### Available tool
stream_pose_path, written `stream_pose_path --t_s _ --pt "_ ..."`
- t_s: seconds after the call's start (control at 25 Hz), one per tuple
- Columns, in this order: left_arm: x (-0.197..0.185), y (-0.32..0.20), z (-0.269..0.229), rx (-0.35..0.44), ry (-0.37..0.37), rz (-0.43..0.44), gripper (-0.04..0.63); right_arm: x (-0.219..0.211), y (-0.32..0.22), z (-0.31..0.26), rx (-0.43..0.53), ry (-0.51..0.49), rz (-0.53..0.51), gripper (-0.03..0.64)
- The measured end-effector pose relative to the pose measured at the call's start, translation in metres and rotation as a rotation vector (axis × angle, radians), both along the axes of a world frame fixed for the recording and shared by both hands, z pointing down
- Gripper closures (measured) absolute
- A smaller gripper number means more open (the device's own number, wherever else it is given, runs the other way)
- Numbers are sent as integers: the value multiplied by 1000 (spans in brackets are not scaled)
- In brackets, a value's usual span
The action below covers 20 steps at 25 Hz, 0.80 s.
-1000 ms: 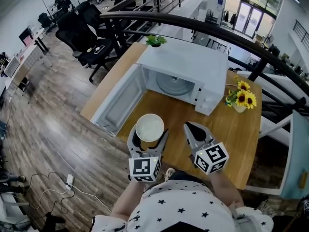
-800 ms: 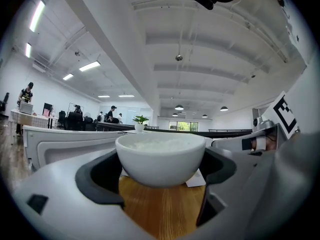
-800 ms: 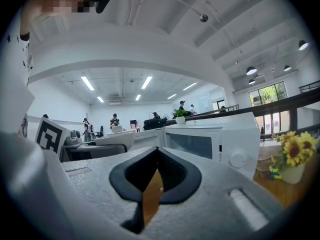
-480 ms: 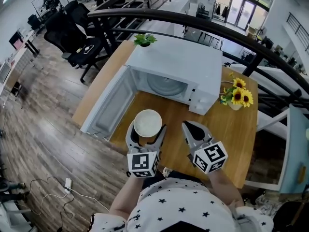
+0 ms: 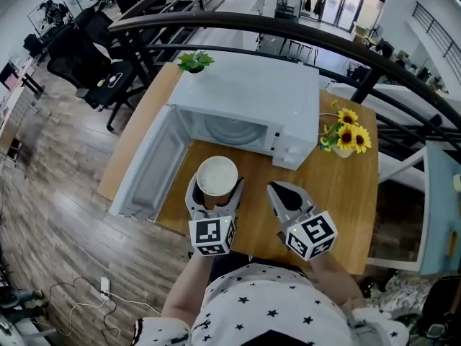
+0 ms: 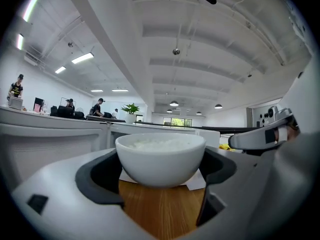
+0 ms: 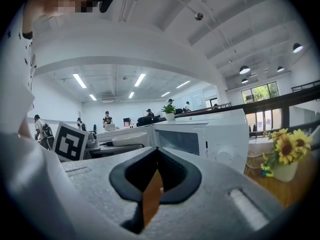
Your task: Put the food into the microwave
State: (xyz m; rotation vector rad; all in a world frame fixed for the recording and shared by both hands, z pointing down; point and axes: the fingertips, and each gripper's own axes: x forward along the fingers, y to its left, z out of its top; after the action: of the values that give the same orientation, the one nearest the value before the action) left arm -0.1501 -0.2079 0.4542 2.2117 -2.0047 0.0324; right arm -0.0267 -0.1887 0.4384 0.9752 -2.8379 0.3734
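Observation:
A white bowl of rice [image 5: 217,175] [image 6: 160,158] sits between the jaws of my left gripper [image 5: 214,193] [image 6: 160,171], which is shut on it, held just above the wooden table [image 5: 338,193] in front of the microwave. The white microwave [image 5: 248,103] [image 7: 215,134] stands at the table's far side with its door [image 5: 148,168] swung open to the left and its glass turntable showing. My right gripper [image 5: 282,194] [image 7: 152,186] hovers beside the bowl, to its right, with its jaws together and nothing in them.
A small pot of sunflowers [image 5: 344,139] [image 7: 285,156] stands right of the microwave. A green plant [image 5: 194,62] sits at the table's far left corner. A dark curved railing [image 5: 360,49] runs behind the table. Office chairs [image 5: 86,56] stand on the wooden floor to the left.
The bowl in my left gripper has moved forward, closer to the open microwave. The right gripper has kept its place beside it.

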Motion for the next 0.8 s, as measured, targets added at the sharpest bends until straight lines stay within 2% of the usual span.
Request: stream_pose_path --t_s 0.36,0.8 --pt "1 -49 19 -21 -8 73 133 -5 -26 12 -21 14 55 612" --pt "-3 -105 48 -61 -34 119 133 -11 -53 29 -63 20 99 612"
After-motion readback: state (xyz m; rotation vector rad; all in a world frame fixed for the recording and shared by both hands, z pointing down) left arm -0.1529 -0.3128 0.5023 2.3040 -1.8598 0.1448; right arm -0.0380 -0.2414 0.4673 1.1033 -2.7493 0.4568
